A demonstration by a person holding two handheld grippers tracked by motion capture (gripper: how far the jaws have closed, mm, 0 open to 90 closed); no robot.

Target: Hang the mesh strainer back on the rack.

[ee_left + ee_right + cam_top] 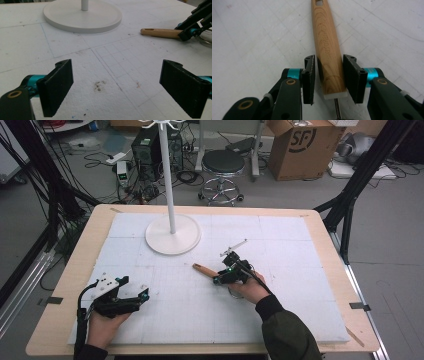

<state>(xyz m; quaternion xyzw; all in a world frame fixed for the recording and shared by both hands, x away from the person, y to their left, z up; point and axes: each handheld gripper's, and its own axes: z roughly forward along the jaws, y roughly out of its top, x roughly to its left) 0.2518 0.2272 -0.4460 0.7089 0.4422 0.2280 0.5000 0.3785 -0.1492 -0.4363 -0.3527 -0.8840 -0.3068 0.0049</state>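
Right gripper (329, 75) fingers astride wooden handle (327, 47), not yet clamped; left gripper (116, 87) fingers released

Between your right gripper's (329, 78) fingers (309, 78) lies the handle (327, 47), running straight ahead of them along the board (300, 310) on the desk (75, 265), a gap on the left side and the right finger just beside it. Ahead and to the right of your left gripper's (116, 86) fingers (58, 86) lies that same handle, with the right gripper at its far end. Straight ahead of the left fingers, well apart, the stand's base (82, 18) sits on the board, its pole (167, 175) upright in the middle.
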